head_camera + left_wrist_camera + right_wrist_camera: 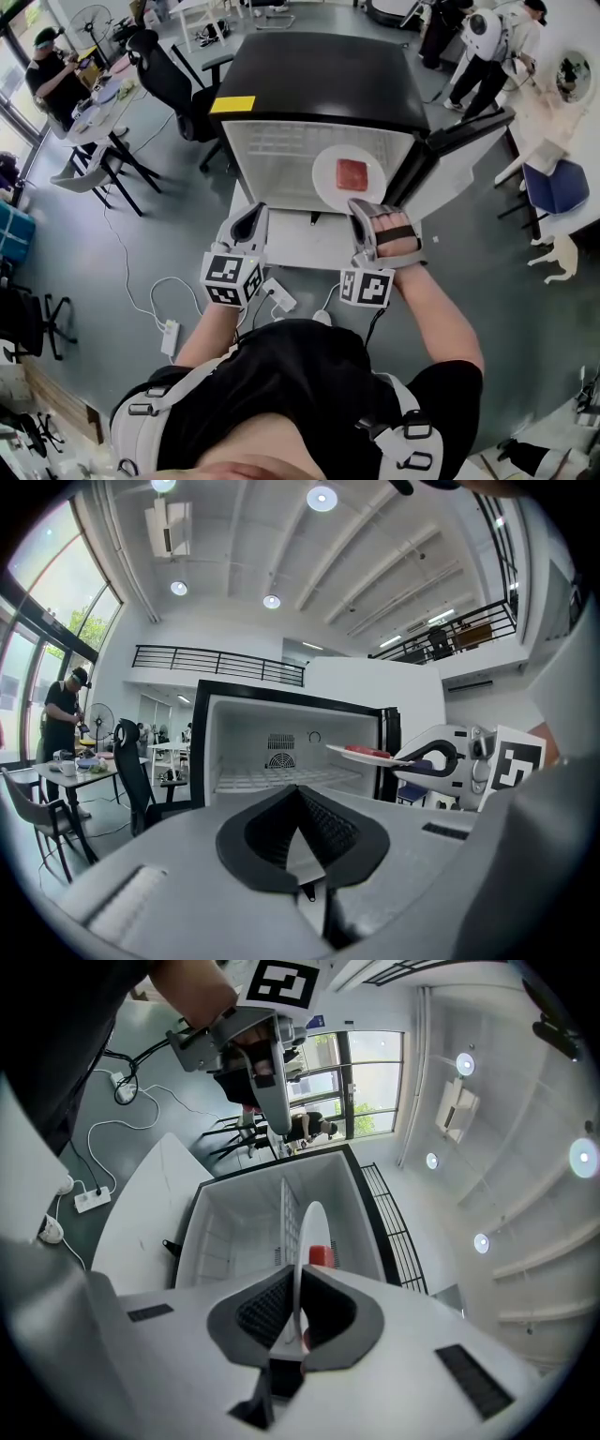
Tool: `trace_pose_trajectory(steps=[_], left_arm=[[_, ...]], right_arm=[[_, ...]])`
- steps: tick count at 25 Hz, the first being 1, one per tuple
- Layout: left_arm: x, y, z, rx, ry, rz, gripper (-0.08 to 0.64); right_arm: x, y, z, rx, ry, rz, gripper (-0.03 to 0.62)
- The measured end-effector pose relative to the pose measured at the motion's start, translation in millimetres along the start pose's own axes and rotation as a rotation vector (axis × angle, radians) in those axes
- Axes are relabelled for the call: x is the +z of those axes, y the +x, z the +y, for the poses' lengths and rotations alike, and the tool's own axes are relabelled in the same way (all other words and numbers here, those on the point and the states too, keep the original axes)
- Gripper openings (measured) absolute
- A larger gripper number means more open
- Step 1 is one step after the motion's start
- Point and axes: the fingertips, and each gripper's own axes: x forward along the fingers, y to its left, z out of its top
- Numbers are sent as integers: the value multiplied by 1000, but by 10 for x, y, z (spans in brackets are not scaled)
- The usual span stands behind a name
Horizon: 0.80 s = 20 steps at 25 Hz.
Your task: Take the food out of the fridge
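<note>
A white plate (347, 176) bearing a red slab of food (352, 174) hangs in front of the open black fridge (319, 80), above its wire shelf (277, 159). My right gripper (362, 210) is shut on the plate's near rim. In the right gripper view the plate (307, 1237) stands edge-on between the pads, with the food (321, 1255) on its right face. My left gripper (249, 221) hovers to the left of the plate, shut and empty. The left gripper view shows its closed jaws (300, 808), and the plate (370, 755) held by the right gripper (420, 759).
The fridge door (461, 141) stands open at the right. A white panel (300, 239) lies below the compartment. Power strips and cables (279, 295) trail on the floor. A black chair (169, 80) and a table with a person (52, 70) are at the left.
</note>
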Motion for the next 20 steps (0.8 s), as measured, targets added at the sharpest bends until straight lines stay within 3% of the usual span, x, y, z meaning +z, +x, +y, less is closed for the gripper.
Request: trace_pose_trajectory(steps=[20], left_arm=[[13, -68, 49, 8, 0, -5, 3]], right_arm=[[2, -29, 122, 31, -6, 22, 24]])
